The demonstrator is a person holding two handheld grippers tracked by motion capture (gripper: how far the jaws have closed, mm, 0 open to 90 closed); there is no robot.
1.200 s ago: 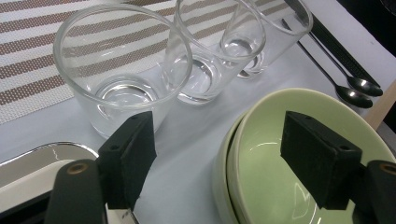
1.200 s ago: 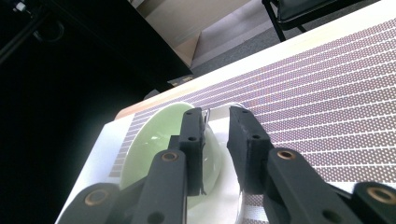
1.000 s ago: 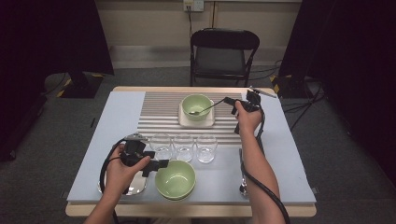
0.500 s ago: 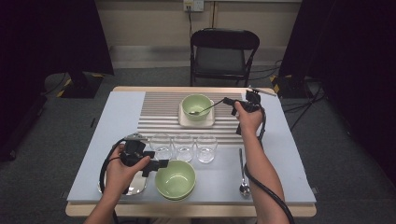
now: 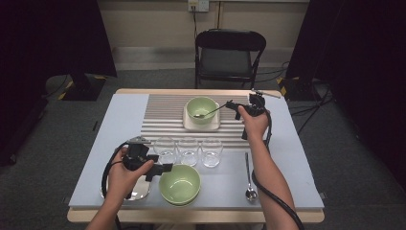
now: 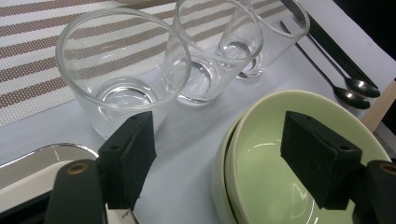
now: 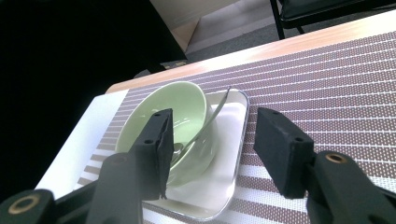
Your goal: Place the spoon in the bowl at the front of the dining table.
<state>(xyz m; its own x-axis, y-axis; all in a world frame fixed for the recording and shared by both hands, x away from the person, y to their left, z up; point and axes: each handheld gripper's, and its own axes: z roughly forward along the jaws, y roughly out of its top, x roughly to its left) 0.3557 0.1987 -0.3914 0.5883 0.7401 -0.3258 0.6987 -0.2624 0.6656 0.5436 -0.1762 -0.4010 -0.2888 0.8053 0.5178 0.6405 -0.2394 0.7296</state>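
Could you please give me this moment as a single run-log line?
right gripper: jaws just opened, spoon released, resting in far green bowl | left gripper: jaws open over near green bowl, nothing held

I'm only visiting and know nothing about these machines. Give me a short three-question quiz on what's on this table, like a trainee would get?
1. True or false: the spoon rests in the far green bowl, free of the right hand-held gripper.
2. How many clear glasses stand in the row?
3. What lies below the left hand-held gripper? A) near green bowl B) a fork C) a mug

Key:
1. True. The jaws have just been opening and nothing is between them; the spoon leans on the bowl's rim.
2. Three.
3. A.
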